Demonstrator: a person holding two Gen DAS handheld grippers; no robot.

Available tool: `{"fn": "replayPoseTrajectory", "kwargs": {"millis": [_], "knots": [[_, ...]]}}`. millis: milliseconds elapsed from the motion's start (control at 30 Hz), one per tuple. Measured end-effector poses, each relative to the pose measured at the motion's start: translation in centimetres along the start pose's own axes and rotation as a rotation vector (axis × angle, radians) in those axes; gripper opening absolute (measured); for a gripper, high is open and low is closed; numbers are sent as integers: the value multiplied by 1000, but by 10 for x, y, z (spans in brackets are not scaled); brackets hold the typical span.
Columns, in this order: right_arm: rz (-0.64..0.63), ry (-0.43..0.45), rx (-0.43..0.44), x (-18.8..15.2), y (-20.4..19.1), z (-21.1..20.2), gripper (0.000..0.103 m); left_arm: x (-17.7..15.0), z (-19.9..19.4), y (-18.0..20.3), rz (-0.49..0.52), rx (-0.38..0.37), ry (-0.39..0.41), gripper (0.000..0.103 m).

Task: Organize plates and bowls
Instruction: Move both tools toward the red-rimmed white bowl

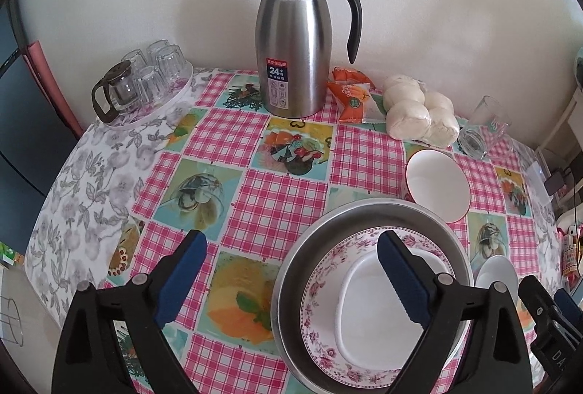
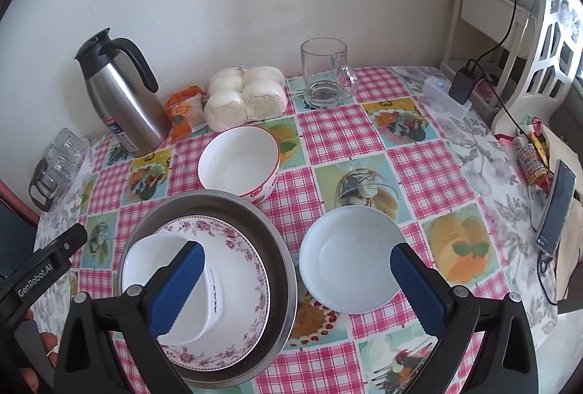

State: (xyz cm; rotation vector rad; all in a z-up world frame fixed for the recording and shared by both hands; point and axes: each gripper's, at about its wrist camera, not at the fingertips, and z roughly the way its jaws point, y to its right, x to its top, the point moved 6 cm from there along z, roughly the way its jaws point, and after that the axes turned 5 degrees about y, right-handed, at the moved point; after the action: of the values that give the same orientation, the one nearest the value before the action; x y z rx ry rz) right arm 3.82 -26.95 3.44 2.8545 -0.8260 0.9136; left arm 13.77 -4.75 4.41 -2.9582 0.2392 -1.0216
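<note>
We see both claws spread wide and holding nothing. Our left claw (image 1: 291, 270) hangs above the table (image 1: 233, 132), which wears a pink checked cloth with fruit pictures; its right blue finger (image 1: 400, 277) is over the stack of dishes. That stack is a wide round steel basin (image 2: 233, 204) holding a round plate with a pink flower rim (image 2: 247, 241), and inside the plate lies a small white squarish dish (image 2: 215, 288). Just behind the basin, touching or nearly touching its rim, stands a deep white bowl with a red edge (image 2: 238, 161). Our right claw (image 2: 297, 284) hovers with its left finger above the stack and its right finger at the rim of a plain white round bowl (image 2: 349, 259), which sits just beside the basin on the right. Farther back, near the wall, stand a steel thermos jug with a black handle (image 1: 291, 55), a bag of white steamed buns (image 2: 244, 95) and a clear glass mug (image 2: 326, 77).
</note>
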Motion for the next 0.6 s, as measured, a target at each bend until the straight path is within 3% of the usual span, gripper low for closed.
{"fn": "replayPoseTrajectory", "kwargs": {"millis": [433,600], "knots": [[-4,-24,-25,3,9,19,103,9,13,41,11,-82,11,95],[22,-7,-29,10,17,24,103,18,15,56,8,-123,65,95]]}}
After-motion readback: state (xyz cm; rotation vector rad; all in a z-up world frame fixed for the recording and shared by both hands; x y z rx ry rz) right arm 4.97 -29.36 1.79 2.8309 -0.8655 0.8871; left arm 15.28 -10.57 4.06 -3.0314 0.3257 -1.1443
